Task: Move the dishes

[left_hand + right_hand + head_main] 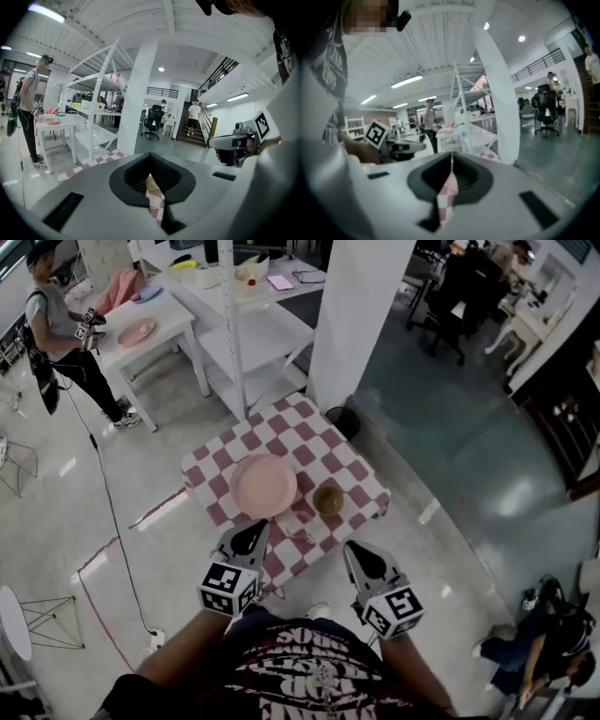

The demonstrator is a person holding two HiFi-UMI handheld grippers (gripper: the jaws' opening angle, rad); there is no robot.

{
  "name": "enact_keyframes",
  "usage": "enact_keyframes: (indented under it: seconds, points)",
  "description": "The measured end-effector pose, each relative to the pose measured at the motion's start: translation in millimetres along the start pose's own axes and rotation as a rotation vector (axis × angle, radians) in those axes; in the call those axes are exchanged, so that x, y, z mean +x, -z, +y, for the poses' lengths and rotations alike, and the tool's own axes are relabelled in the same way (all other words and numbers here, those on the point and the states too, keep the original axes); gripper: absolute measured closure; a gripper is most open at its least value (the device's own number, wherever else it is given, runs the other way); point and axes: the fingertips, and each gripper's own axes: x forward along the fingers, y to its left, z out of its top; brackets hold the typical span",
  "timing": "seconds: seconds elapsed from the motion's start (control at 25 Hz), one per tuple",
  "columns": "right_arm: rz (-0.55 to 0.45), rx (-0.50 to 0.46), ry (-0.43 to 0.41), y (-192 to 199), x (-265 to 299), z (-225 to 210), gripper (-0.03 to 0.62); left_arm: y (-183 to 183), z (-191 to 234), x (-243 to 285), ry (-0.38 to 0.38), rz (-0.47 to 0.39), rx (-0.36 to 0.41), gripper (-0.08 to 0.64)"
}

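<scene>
Close in front of me, the left tongs [251, 538] and the right tongs [366, 559] hang above the near edge of the checkered bench [352, 470]. Both are pressed shut on nothing, and through each slit I see only red-and-white cloth. Just ahead of the left tongs lies the pink plate [263, 486]. Ahead of the gap between the two tongs, a little toward the right one, sits the small brown bowl [328, 500]. There may be a clear glass on my side of the bowl, but it is too faint to be sure. Far beyond the left tongs, a white bench [164, 320] carries another pink plate [137, 332], and a person [56, 324] stands beside it. By my reading the job has hardly begun: neither near dish is lifted, so opening, grasping and carrying are all left to do.
</scene>
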Motion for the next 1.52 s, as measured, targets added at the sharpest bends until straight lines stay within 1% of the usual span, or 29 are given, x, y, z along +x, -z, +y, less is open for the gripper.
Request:
enact_keyframes:
  seconds: [0.08,0.16,0.28,0.4,0.48,0.64,0.76,0.84,0.96,1.12,1.24,1.32,1.44,1.52]
  points:
    - [0.011,0.006,-0.021,6,-11,-13,0.557,2,-23,3,-0.011,0.014,0.011,0.529]
    - [0.023,0.017,-0.058,10,-16,-23,0.557,3,-40,3,-0.034,0.011,0.006,0.529]
    - [0.046,0.022,-0.117,14,-17,-31,0.557,10,-55,-1,-0.091,0.014,-0.02,0.529]
    - [0.071,0.017,-0.159,20,-17,-34,0.557,23,-64,-7,-0.134,0.04,-0.019,0.529]
    - [0.082,0.016,-0.19,26,-8,-32,0.557,31,-59,-13,-0.167,0.048,-0.021,0.529]
    - [0.106,0.017,-0.231,35,15,-22,0.557,43,-35,-25,-0.228,0.042,-0.048,0.529]
    - [0.114,-0.002,-0.232,27,31,-13,0.557,41,-11,-20,-0.235,0.035,-0.068,0.529]
    - [0.118,-0.013,-0.216,20,39,-10,0.557,40,4,-9,-0.216,0.049,-0.064,0.529]
    - [0.128,-0.013,-0.155,13,50,-13,0.557,48,24,12,-0.16,0.112,-0.08,0.529]
    - [0.141,0.017,-0.066,7,68,-14,0.557,64,37,36,-0.046,0.197,-0.099,0.529]
    - [0.162,0.047,-0.016,10,79,-9,0.557,87,38,54,0.055,0.286,-0.127,0.529]
    - [0.17,0.062,0.01,13,87,-4,0.557,98,40,62,0.106,0.33,-0.138,0.529]
    - [0.187,0.066,0.015,19,99,6,0.557,109,49,69,0.131,0.371,-0.127,0.529]
    - [0.21,0.065,0.016,24,99,9,0.557,117,50,73,0.142,0.395,-0.141,0.529]
